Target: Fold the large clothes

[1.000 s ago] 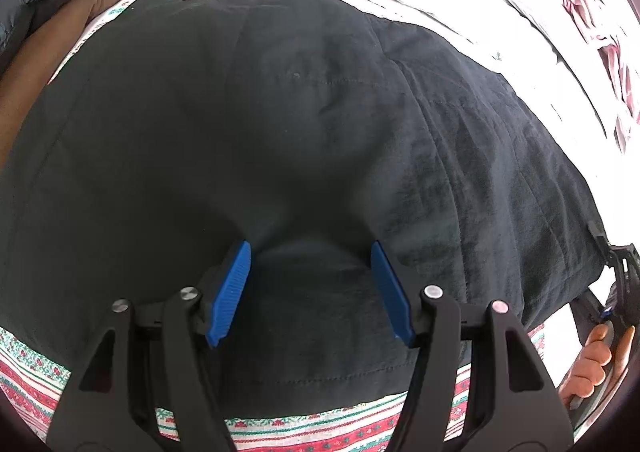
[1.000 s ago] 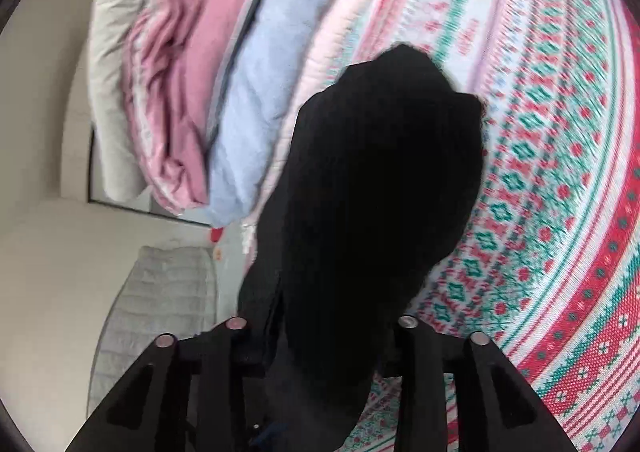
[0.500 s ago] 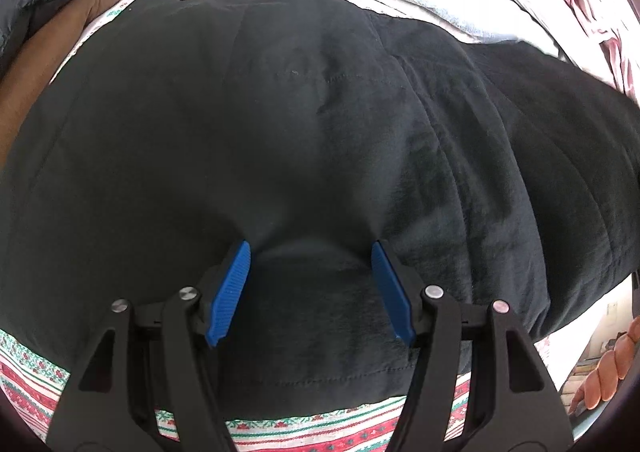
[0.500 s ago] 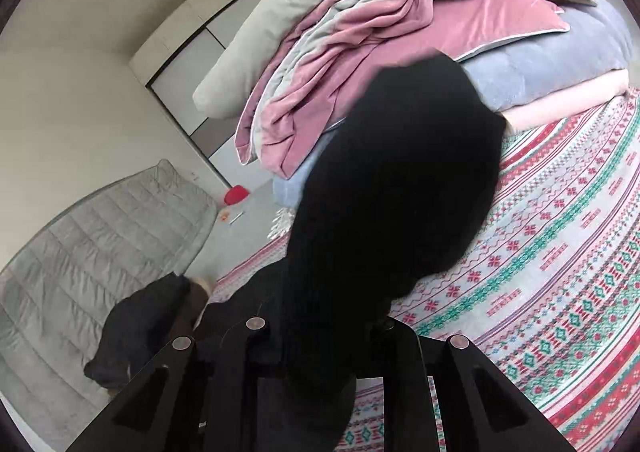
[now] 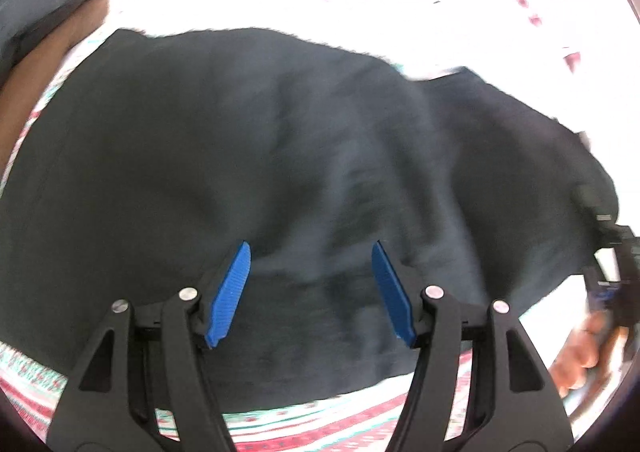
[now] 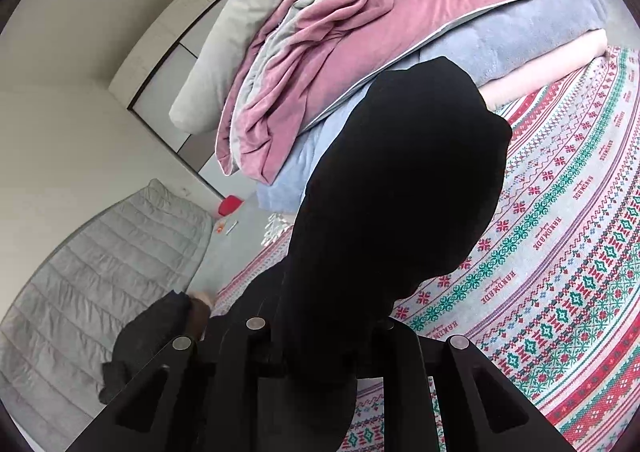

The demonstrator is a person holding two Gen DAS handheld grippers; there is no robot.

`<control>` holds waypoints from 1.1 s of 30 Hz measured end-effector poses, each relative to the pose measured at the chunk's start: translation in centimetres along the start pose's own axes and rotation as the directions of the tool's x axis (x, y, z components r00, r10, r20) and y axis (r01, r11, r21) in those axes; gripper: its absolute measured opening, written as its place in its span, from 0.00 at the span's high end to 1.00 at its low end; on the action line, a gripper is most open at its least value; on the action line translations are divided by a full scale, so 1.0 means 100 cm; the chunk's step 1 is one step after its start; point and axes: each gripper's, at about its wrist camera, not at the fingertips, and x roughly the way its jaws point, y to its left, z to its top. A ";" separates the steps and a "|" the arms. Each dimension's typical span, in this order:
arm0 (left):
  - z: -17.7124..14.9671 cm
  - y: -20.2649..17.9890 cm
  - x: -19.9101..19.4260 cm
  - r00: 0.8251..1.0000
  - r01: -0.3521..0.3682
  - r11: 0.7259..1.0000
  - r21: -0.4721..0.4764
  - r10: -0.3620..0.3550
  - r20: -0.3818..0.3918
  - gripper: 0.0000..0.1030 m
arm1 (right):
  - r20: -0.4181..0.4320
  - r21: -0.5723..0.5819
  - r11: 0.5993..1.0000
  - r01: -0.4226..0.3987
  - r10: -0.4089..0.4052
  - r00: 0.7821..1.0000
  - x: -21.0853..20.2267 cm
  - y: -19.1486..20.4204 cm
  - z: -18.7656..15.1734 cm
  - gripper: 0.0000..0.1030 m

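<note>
Over the patterned bedsheet (image 5: 280, 424), from the left wrist: left gripper (image 5: 310, 288) hovering spread above the dark garment (image 5: 240, 155), pinching nothing. From the right wrist: right gripper (image 6: 320, 356) pinching a garment edge, lifting; possibly slipping out, being thin.

black tool (image 5: 311, 288), blue ribbed pads (image 5: 229, 294)

Cream walls (image 6: 72, 63) met a grey floor (image 6: 240, 236); a quilted grey mat (image 6: 100, 272) lay beside the bed's patterned cover (image 6: 560, 272).
</note>
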 end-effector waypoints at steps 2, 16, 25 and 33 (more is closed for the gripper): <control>0.005 -0.014 0.005 1.000 0.004 0.999 0.052 -0.004 0.007 0.38 | -0.002 0.009 1.000 -0.003 0.003 1.000 0.005 0.004 -0.002 0.81; -0.006 -0.032 0.064 0.968 -0.251 0.941 0.228 0.251 0.027 0.41 | -0.027 -0.146 0.986 -0.086 0.083 0.996 0.004 0.051 -0.009 0.81; -0.012 -0.023 0.028 0.988 -0.126 0.977 0.171 0.140 -0.071 0.40 | -0.019 -0.163 0.983 -0.086 0.084 0.996 0.003 0.056 -0.010 0.81; -0.047 -0.044 0.032 0.965 -0.229 0.915 0.333 0.257 -0.044 0.40 | -0.028 -0.160 0.983 -0.086 0.082 0.996 0.005 0.058 -0.016 0.81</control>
